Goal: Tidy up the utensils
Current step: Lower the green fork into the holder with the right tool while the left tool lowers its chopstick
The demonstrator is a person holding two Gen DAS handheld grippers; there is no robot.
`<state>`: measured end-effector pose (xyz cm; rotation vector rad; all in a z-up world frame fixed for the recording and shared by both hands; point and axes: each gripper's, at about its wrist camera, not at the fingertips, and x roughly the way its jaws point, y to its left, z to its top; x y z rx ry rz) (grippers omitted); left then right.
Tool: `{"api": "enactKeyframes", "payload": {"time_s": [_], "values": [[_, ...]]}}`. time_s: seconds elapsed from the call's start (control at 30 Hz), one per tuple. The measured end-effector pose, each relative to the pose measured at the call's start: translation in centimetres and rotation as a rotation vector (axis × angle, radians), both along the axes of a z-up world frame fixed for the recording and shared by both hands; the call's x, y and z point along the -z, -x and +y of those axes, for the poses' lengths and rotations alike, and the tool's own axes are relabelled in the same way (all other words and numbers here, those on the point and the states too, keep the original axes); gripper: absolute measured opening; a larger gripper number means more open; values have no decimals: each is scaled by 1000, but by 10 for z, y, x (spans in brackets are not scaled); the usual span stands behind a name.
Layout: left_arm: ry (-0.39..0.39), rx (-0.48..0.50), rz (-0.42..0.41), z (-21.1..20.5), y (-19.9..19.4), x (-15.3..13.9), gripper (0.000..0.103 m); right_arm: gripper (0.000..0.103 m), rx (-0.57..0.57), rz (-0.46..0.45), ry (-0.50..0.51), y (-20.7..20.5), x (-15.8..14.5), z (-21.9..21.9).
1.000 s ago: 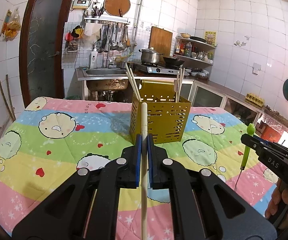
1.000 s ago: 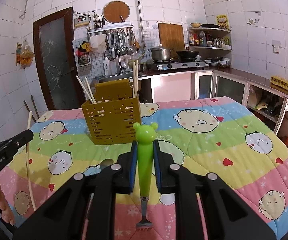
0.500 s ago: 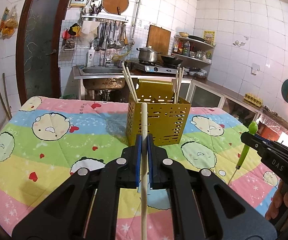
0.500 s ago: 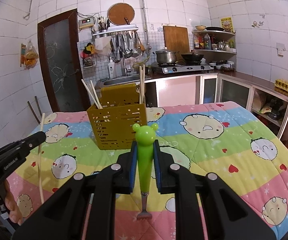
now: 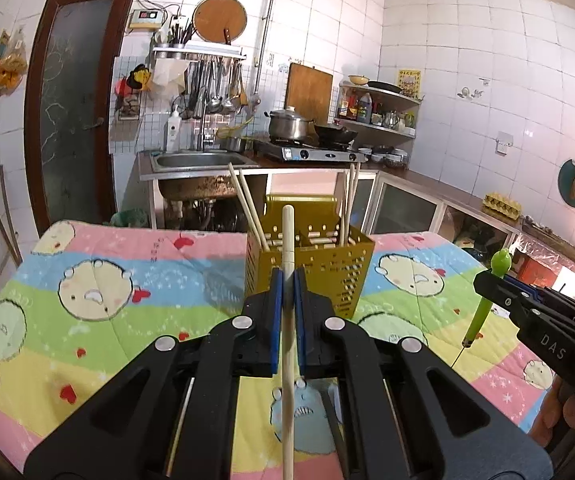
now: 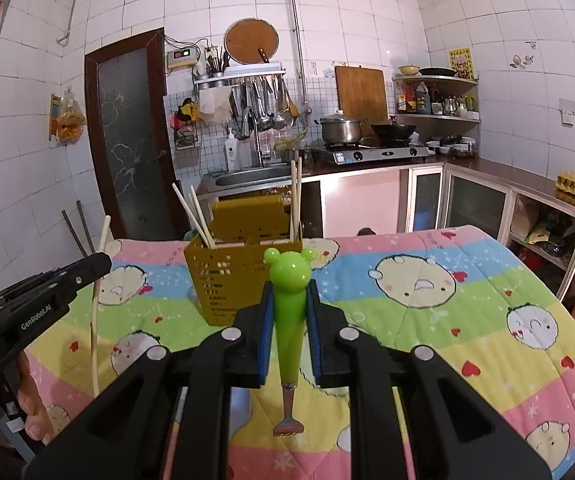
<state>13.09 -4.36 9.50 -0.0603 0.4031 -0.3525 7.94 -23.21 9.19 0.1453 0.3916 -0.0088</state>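
My left gripper (image 5: 286, 280) is shut on a pale wooden chopstick (image 5: 287, 320), held upright above the table, just in front of the mustard-yellow perforated utensil caddy (image 5: 327, 276). The caddy holds several chopsticks (image 5: 247, 204). My right gripper (image 6: 290, 296) is shut on a green frog-handled fork (image 6: 287, 308), tines down, in front of the caddy (image 6: 231, 280). The right gripper with the fork also shows in the left wrist view (image 5: 487, 280). The left gripper and its chopstick show in the right wrist view (image 6: 99, 268).
The table wears a colourful cartoon-print cloth (image 5: 87, 300). Something pale lies on the cloth below the grippers, mostly hidden. Behind the table are a sink (image 5: 199, 160), a stove with a pot (image 5: 291, 128) and cabinets along the right wall (image 6: 487, 200).
Both grippers have risen and tilted upward, so more of the kitchen wall shows. The caddy sits lower in both views. Both grips are unchanged.
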Motion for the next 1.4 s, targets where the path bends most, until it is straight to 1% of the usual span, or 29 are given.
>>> {"api": "enactKeyframes", "payload": {"time_s": [0.23,0.4,0.53,0.67,0.77,0.97,1.03,1.13,1.27,1.4], "values": [[16,-10,-24,0,-24,-25,4,16,-5,-18,-6,-25,-23,-4],[44,-4,-69,-7,-43,-46,4,16,-3,-45,-5,-49,-50,-9],[49,-1,-126,-16,-64,-66,4,16,8,-75,6,-69,-73,-11],[65,-22,-166,-23,-93,-85,4,16,11,-86,6,-99,-92,-13],[88,-42,-176,-27,-119,-95,5,16,14,-91,6,-117,-100,-15],[102,-69,-199,-42,-172,-107,4,16,3,-102,19,-152,-110,-14],[94,-74,-207,-48,-184,-107,4,16,-2,-100,15,-165,-111,-15],[79,-77,-213,-57,-202,-97,5,16,-12,-86,9,-181,-103,-13],[70,-87,-193,-62,-218,-69,4,16,-24,-42,4,-198,-85,-9],[60,-84,-186,-63,-223,-45,5,16,-25,11,-10,-208,-63,-10]]}}
